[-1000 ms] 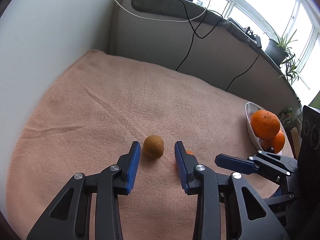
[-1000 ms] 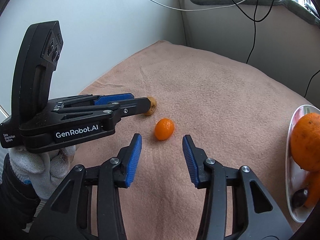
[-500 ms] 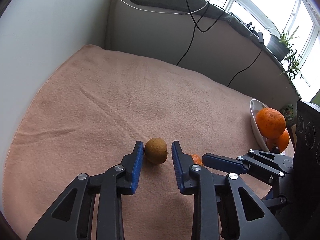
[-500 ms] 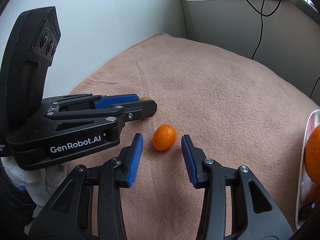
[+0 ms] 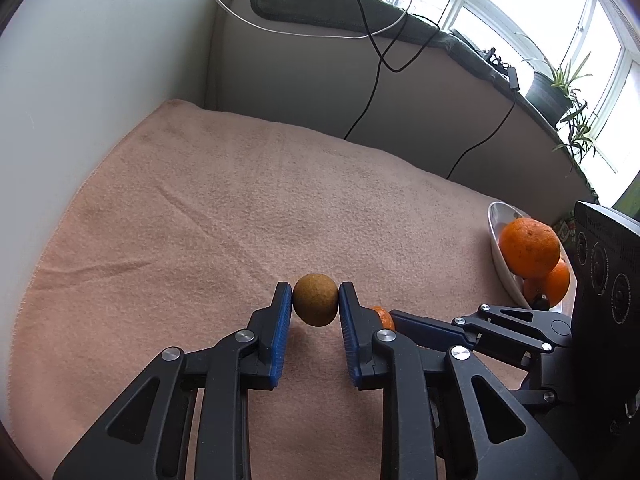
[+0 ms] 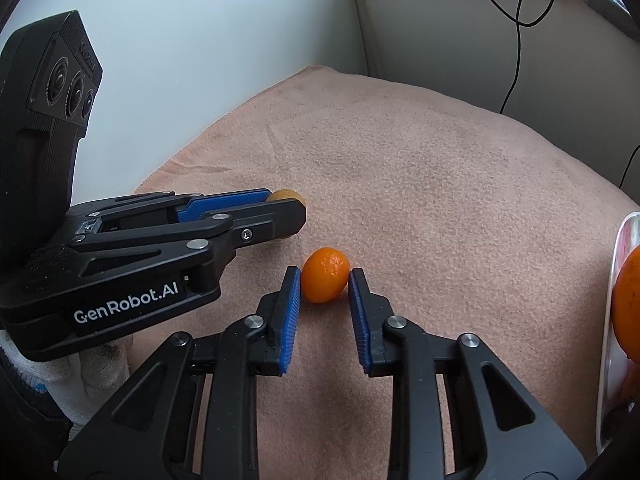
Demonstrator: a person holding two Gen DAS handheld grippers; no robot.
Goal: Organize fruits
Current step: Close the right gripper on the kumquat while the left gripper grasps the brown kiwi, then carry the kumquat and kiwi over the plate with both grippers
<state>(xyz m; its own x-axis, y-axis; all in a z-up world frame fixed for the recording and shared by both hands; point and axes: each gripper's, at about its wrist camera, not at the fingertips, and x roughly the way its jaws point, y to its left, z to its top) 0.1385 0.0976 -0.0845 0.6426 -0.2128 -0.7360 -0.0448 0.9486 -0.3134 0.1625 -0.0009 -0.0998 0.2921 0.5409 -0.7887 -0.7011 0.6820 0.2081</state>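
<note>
A brown round fruit point(image 5: 315, 299) lies on the peach blanket point(image 5: 240, 208). My left gripper point(image 5: 315, 298) is shut on it, both blue pads touching its sides. A small orange fruit point(image 6: 325, 275) lies on the blanket between the tips of my right gripper point(image 6: 325, 280), whose pads stand close to its sides with a thin gap showing. In the right wrist view the left gripper point(image 6: 280, 210) hides most of the brown fruit point(image 6: 285, 195). A white bowl point(image 5: 500, 236) at the right holds two large oranges point(image 5: 530, 242).
A white wall borders the blanket on the left and a grey ledge with black cables point(image 5: 372, 76) runs along the back. Potted plants point(image 5: 560, 88) stand on the windowsill. The bowl's rim point(image 6: 610, 320) shows at the right edge of the right wrist view.
Both grippers moved forward and narrowed. The left jaws closed onto the brown fruit. The right jaws came around the small orange fruit.
</note>
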